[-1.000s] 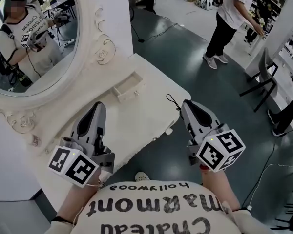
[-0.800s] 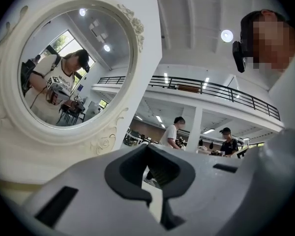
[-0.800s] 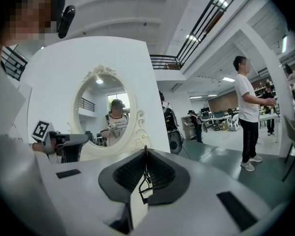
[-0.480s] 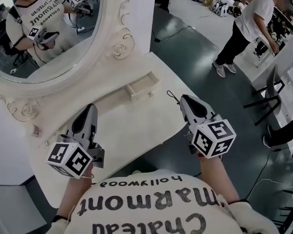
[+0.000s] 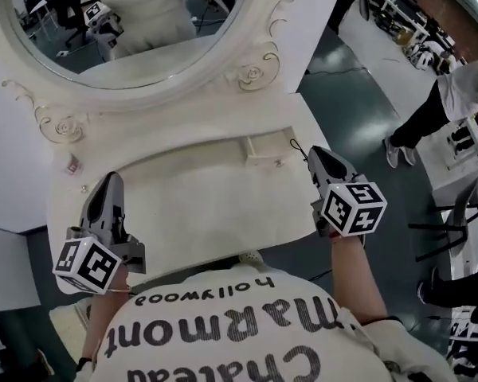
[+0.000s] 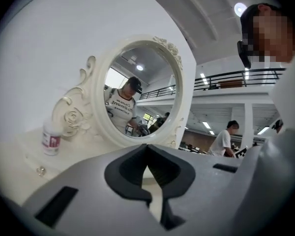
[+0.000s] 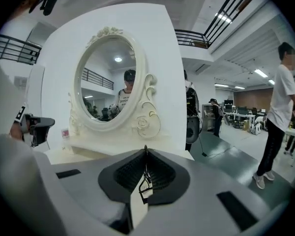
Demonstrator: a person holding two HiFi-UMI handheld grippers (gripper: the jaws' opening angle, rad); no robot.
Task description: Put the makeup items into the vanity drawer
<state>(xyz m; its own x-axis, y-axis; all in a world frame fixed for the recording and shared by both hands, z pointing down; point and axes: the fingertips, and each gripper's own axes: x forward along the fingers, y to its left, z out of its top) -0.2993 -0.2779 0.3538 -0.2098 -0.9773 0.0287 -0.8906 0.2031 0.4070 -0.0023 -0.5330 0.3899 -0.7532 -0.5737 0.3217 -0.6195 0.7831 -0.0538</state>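
— So where did the makeup stand when we looked?

— The only item we could pick out was a small pink-labelled bottle [image 6: 50,139]. It stood upright at the left end of the vanity top [image 5: 199,205], just beside the carved frame of the mirror [image 5: 135,22]. The small drawer [image 5: 264,148] sat at the other end, near the right edge. From the head view we took it to be pulled out and bare inside, though it was small in the frame.

— And what did we have in the grippers?

— No makeup. The left gripper [image 6: 147,149] had its jaws closed tip to tip with nothing between them, and it hovered over the front left of the vanity top, well apart from the bottle. The right gripper [image 7: 146,154] was closed too. A thin black cord loop [image 7: 145,181] was nipped at its tips and dangled there, and we could not tell what it belonged to. That gripper hung just beside the drawer's outer end.

— So how far along did we judge ourselves?

— At the very start, as we read it. Nothing lay in the drawer, the bottle was untouched, and picking it up, carrying it across and placing it all remained. Beyond the vanity, a person [image 5: 454,110] stood on the dark floor, clear of our work.
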